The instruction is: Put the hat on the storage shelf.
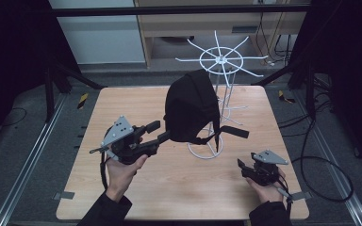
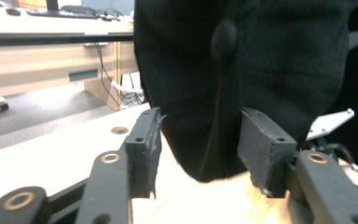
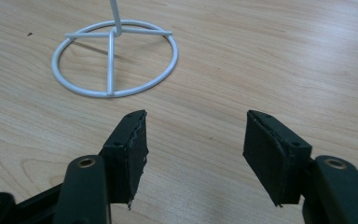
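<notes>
Cap (image 1: 191, 106) is the thing we are working on. It is black and hangs on the white wire rack (image 1: 221, 60) near the middle of the table (image 1: 179, 188).

We start at our left gripper (image 1: 162, 131). Its jaws are partly open. In the left gripper view the low edge of the cap (image 2: 242, 70) hangs between the two pads (image 2: 144, 149). There is a gap on each side, so the pads do not press on it. The tips are right at the cap's lower left side in the high view.

Our right gripper (image 1: 243, 165) rests low at the right side of the table, well apart from the cap. Its jaws are open wide and hold nothing. In the right gripper view we see bare wood between the pads (image 3: 135, 149), and the rack's round foot (image 3: 115, 58) sits on the table further on.

A black strap (image 1: 233, 132) sticks out from the cap to the right, in front of the rack's pole. The rack's top spokes spread out behind the cap.

We count one cap, one rack, two grippers and two hands. Past the table we see a wooden desk (image 1: 188, 23) and cables (image 1: 311, 160) on the grey floor.
</notes>
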Demonstrator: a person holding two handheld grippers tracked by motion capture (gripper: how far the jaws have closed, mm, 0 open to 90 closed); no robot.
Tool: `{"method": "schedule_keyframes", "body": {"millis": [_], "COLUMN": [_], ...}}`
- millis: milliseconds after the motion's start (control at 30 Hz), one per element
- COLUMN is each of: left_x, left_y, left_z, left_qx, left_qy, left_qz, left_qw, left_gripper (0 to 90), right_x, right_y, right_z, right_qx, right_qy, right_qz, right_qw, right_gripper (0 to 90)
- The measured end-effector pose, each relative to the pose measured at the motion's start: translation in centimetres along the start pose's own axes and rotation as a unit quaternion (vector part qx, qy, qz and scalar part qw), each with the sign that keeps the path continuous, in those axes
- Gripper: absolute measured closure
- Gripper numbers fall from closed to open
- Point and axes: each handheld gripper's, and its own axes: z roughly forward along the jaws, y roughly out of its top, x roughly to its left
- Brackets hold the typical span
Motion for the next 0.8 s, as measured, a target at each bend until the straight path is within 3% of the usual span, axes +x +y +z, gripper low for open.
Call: {"method": "schedule_keyframes", "body": {"millis": [133, 300, 333, 433, 467, 500, 567, 600, 633, 700, 800], "left_x": [0.9, 2.0, 2.9, 3.8, 4.8, 4.8, 6.1, 7.2, 7.2, 8.3, 9.9], "left_y": [-1.4, -3.2, -4.6, -6.0, -7.3, -7.3, -9.0, -10.4, -10.4, -11.8, -13.4], "left_z": [-1.3, -2.2, -2.8, -3.3, -3.6, -3.6, -4.1, -4.5, -4.5, -4.9, -5.4], "left_qx": [0.008, 0.036, 0.056, 0.074, 0.092, 0.092, 0.107, 0.121, 0.121, 0.131, 0.150], "left_qy": [0.009, 0.033, 0.052, 0.067, 0.083, 0.083, 0.104, 0.120, 0.120, 0.135, 0.164], "left_qz": [-0.015, -0.011, -0.011, -0.015, -0.019, -0.019, -0.031, -0.042, -0.042, -0.053, -0.069], "left_qw": [0.9998, 0.9987, 0.9970, 0.9949, 0.9921, 0.9921, 0.9883, 0.9844, 0.9844, 0.9806, 0.9726], "left_gripper": [40.9, 36.5, 36.1, 34.8, 34.5, 34.1, 33.7, 32.7, 32.2, 31.6, 31.0], "right_x": [0.0, -0.1, -0.2, -0.3, -0.2, -0.2, -0.3, -0.4, -0.4, -0.5, -0.6], "right_y": [0.0, -0.1, -0.1, -0.1, -0.1, -0.1, -0.1, -0.1, -0.1, -0.2, -0.1], "right_z": [0.0, 0.0, 0.0, 0.1, 0.1, 0.1, 0.1, 0.2, 0.2, 0.2, 0.1], "right_qx": [0.001, 0.001, 0.000, -0.001, 0.001, 0.001, 0.004, 0.005, 0.005, 0.007, 0.004], "right_qy": [0.001, -0.002, -0.004, -0.004, -0.004, -0.004, -0.003, -0.006, -0.006, -0.006, 0.000], "right_qz": [0.005, 0.008, 0.010, 0.012, 0.016, 0.016, 0.020, 0.017, 0.017, 0.022, 0.038], "right_qw": [1.0000, 1.0000, 0.9999, 0.9999, 0.9999, 0.9999, 0.9998, 0.9998, 0.9998, 0.9997, 0.9993], "right_gripper": [36.1, 33.2, 31.8, 30.7, 29.7, 29.7, 28.3, 27.2, 27.2, 26.0, 24.7]}}
